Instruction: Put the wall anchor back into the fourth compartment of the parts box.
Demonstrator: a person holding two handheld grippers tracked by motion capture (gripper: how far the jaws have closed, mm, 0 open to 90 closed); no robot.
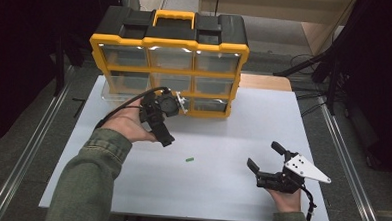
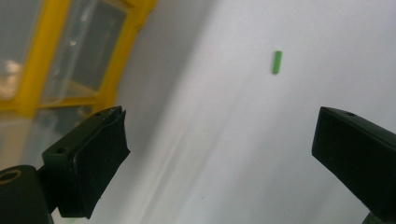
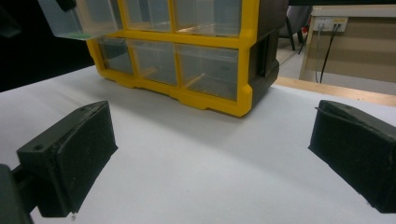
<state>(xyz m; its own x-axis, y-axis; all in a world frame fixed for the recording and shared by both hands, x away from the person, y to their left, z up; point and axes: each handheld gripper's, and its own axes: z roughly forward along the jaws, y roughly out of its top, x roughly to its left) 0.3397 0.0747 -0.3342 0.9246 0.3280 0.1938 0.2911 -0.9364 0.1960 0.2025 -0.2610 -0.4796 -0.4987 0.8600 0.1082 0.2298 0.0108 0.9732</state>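
The small green piece lies flat on the white desk between the two wide-open, empty hand-held grippers, left and right; it looks light, stiff and easily flicked, best pinched across its short sides.

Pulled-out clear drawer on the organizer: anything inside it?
The clear drawer sticks out of the yellow organizer, and something small and green lies on its floor in the right gripper view. From above, the left gripper covers part of it, so any other contents can't be told.
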